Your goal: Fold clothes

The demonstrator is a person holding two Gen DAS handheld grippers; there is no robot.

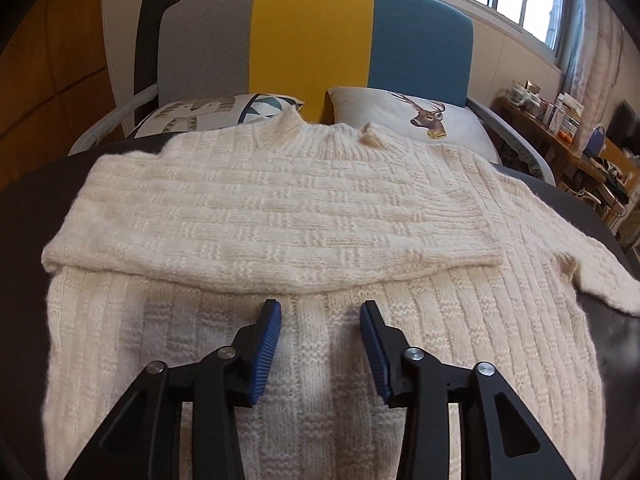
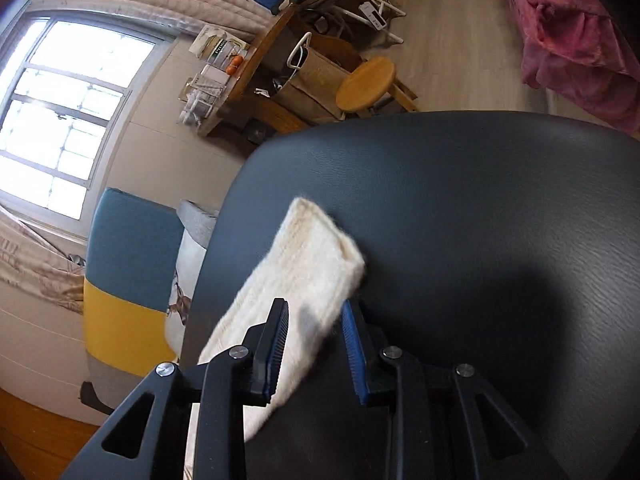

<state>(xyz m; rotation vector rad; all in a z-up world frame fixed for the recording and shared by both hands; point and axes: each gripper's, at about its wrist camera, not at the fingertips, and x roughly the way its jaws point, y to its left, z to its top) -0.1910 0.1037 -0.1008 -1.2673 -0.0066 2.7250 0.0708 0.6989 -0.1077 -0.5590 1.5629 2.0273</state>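
- folding a cream knitted sweater [image 1: 280, 208], judged to be at the sleeve stage: the garment lies spread flat over a dark leather-like table top [image 2: 480, 184], collar toward the pillows, with one sleeve already laid across the chest as a wide band.
- the table top stands before a headboard [image 1: 312, 40] in grey, yellow and blue panels, against which two printed pillows [image 1: 400, 116] lean just beyond the collar.
- the other sleeve [image 2: 304, 264] runs out sideways from the body onto bare table, its cuff lying flat and well clear of the torso.
- the left gripper [image 1: 320, 344] hangs over the lower body of the sweater, jaws parted and nothing between the blue pads; it reads as released.
- the right gripper [image 2: 314, 344] straddles the outstretched sleeve near its cuff; the knit lies between the pads, but the far pad stands clear of it, so the jaws are spread and nothing is gripped.
- next move, as judged: close the right jaws on the cuff, lift lightly, and carry the sleeve across the chest onto the first.
- care needed: loose knit stretches and drags, so the body may shift.
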